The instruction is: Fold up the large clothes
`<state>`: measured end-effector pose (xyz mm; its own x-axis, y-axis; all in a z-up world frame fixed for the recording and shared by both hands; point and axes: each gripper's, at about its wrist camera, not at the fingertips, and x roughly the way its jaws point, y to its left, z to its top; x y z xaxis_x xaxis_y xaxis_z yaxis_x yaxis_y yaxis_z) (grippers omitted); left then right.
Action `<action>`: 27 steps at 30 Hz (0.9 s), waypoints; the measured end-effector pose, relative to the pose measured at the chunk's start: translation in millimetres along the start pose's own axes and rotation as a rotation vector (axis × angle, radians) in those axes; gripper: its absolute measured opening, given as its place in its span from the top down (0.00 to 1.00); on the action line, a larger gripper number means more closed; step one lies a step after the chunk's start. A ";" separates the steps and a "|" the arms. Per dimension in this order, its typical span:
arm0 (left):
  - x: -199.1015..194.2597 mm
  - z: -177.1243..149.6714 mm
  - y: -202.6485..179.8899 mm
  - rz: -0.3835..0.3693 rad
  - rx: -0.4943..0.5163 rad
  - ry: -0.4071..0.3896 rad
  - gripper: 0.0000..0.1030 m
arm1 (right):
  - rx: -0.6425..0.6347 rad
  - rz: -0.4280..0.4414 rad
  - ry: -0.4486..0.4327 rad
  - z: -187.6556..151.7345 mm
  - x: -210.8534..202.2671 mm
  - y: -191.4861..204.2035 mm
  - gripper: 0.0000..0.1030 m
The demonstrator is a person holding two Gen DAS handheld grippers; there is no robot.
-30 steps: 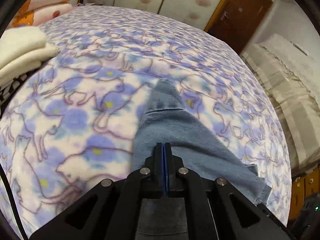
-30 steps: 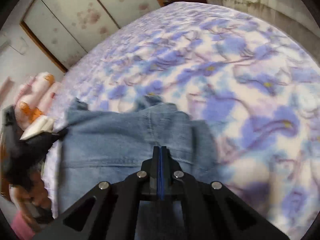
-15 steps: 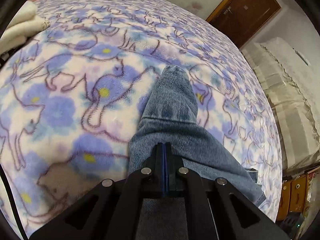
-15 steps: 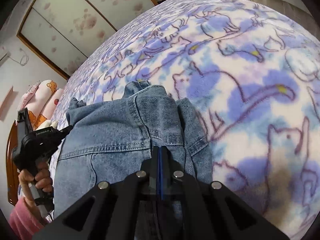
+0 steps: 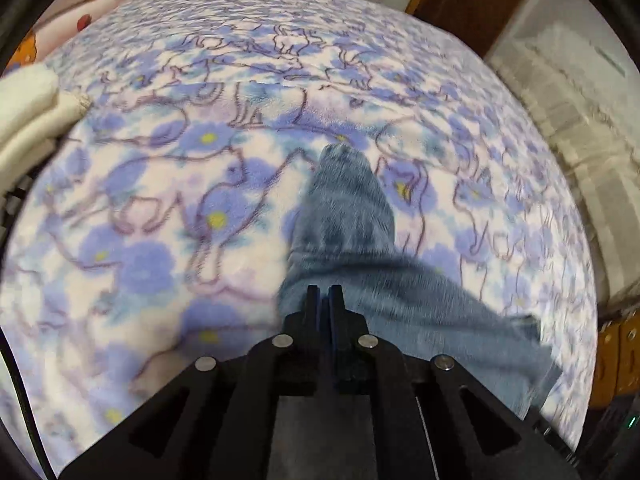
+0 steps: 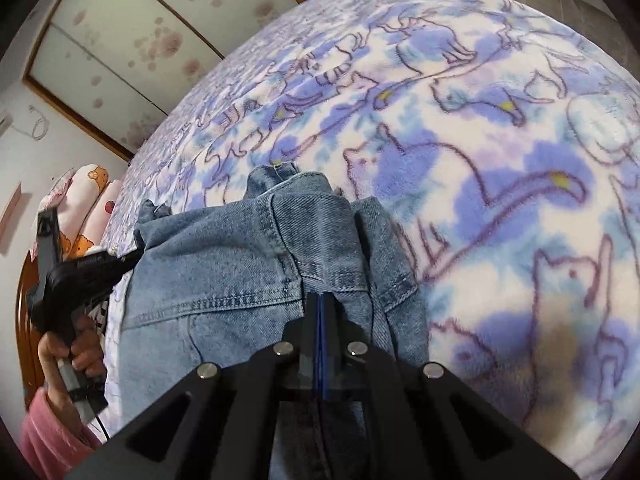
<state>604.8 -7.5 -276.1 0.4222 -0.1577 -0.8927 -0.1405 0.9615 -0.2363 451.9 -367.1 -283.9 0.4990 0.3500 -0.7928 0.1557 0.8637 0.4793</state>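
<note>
Blue denim jeans (image 5: 348, 216) lie on a fleece blanket with blue cats (image 5: 160, 200). One leg runs away from my left gripper (image 5: 324, 292), whose jaws are opening: a narrow slit shows between the pads and no cloth shows in it. In the right wrist view, the folded jeans (image 6: 224, 264) spread leftward, and my right gripper (image 6: 320, 300) is shut on a seamed fold of them. There the left gripper (image 6: 138, 254), held by a hand (image 6: 76, 348), has its tip at the denim's left edge.
Folded cream cloth (image 5: 28, 120) sits at the blanket's left side. Cartoon-print pillows (image 6: 88, 188) lie at the head of the bed. A striped cover (image 5: 580, 120) lies beyond the bed's right edge. A brown door (image 5: 460, 0) and paw-print wardrobe doors (image 6: 120, 40) stand behind.
The left gripper's pads have parted slightly, and its view has swung so more of the bed shows. The right gripper has hardly moved and still grips the denim fold.
</note>
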 end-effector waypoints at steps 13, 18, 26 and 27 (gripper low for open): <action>-96.6 -69.7 23.5 0.148 0.043 -0.032 0.45 | 0.052 -0.036 -0.022 10.3 -85.6 -11.9 0.69; -106.9 -111.6 16.5 0.151 0.077 0.030 0.32 | 0.099 -0.034 0.028 -24.4 -96.2 -27.0 0.55; -106.1 -166.2 11.6 0.144 0.044 0.174 0.19 | 0.163 -0.029 0.154 -79.9 -86.8 -41.1 0.33; -104.1 -172.0 12.3 0.138 0.035 0.203 0.18 | 0.162 -0.029 0.161 -84.2 -86.1 -41.1 0.30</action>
<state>405.1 -17.9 -252.2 0.2119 -0.0625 -0.9753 -0.1517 0.9838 -0.0960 330.7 -402.2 -267.0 0.3517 0.3902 -0.8509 0.3097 0.8093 0.4992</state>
